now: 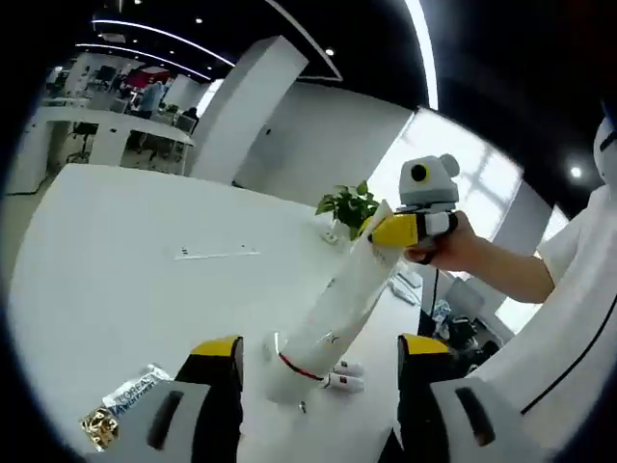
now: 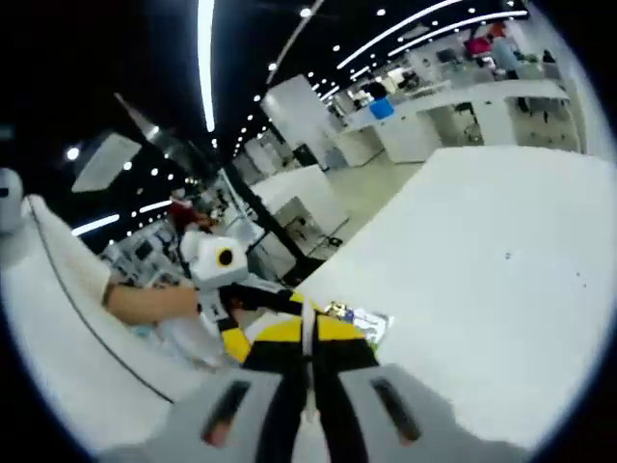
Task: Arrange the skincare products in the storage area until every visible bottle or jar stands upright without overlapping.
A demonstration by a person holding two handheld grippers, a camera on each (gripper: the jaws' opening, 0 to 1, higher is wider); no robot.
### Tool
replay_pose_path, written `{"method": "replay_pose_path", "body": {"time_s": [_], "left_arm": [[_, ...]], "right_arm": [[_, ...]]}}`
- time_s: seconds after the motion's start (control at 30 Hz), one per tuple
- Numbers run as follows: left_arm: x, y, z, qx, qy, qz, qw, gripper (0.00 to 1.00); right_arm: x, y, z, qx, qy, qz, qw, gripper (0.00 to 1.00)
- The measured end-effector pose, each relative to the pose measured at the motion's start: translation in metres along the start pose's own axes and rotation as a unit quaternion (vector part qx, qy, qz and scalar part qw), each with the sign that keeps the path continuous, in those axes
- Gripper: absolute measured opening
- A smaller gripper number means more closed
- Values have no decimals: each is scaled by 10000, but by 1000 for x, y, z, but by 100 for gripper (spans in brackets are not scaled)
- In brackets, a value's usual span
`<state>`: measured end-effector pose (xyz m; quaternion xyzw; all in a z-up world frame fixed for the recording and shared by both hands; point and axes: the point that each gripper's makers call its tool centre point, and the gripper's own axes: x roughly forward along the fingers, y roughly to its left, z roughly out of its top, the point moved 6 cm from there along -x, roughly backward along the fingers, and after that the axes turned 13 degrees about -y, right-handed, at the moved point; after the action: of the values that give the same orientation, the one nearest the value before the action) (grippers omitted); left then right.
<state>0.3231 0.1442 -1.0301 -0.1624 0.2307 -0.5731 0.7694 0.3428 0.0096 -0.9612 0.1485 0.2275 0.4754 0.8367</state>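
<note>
A long white tube (image 1: pixel 337 299) with a red ring near its wide end hangs in the air above the white table (image 1: pixel 145 251). My right gripper (image 1: pixel 400 230), held by a hand, is shut on the tube's narrow far end. The tube's wide end lies between the yellow-tipped jaws of my left gripper (image 1: pixel 320 352), which stand wide apart and clear of it. In the right gripper view my right gripper (image 2: pixel 308 333) is closed on a thin white edge, and the left gripper (image 2: pixel 229 318) comes in from the left.
A silver L'Oreal sachet (image 1: pixel 125 395) (image 2: pixel 362 318) lies on the table near the left jaw. Small white items (image 1: pixel 347 378) lie under the tube. A potted plant (image 1: pixel 352 207) stands at the table's far edge. A person in white stands at the right.
</note>
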Motion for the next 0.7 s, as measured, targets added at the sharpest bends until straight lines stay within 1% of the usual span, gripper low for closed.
{"method": "replay_pose_path", "body": {"time_s": [0.07, 0.13, 0.17, 0.2, 0.23, 0.27, 0.3, 0.33, 0.37, 0.53, 0.6, 0.7], "left_arm": [[7, -11, -5, 51, 248, -282, 9993, 61], [10, -18, -10, 124, 460, -484, 9977, 58], [10, -19, -11, 140, 500, -511, 9973, 53], [10, -19, -13, 240, 557, -524, 9968, 49], [11, -24, -15, 261, 607, -582, 9961, 46], [11, -25, -15, 254, 620, -607, 9959, 40], [11, -26, -15, 246, 634, -631, 9957, 39], [9, -33, -17, 127, 683, -843, 9940, 37], [6, -34, -18, 168, 709, -847, 9937, 34], [-3, -40, -27, 361, 826, -941, 9915, 33], [-3, -43, -30, 419, 827, -946, 9912, 32], [-2, -46, -34, 497, 868, -958, 9904, 32]], "right_arm": [[5, 12, -4, -356, 284, 274, 9986, 0], [9, 23, -8, -502, 493, 500, 9963, 0], [9, 25, -9, -506, 524, 554, 9958, 0], [11, 29, -10, -633, 572, 658, 9942, 0], [14, 39, -13, -796, 663, 913, 9904, 0], [15, 44, -14, -915, 695, 1008, 9882, 0], [16, 48, -16, -1034, 726, 1103, 9858, 0], [17, 51, -17, -1060, 759, 1152, 9847, 0], [17, 54, -19, -1086, 792, 1200, 9836, 0], [19, 66, -27, -1202, 973, 1502, 9765, 0], [20, 67, -29, -1208, 1015, 1551, 9752, 0], [24, 70, -31, -1237, 1123, 1687, 9714, 0]]}}
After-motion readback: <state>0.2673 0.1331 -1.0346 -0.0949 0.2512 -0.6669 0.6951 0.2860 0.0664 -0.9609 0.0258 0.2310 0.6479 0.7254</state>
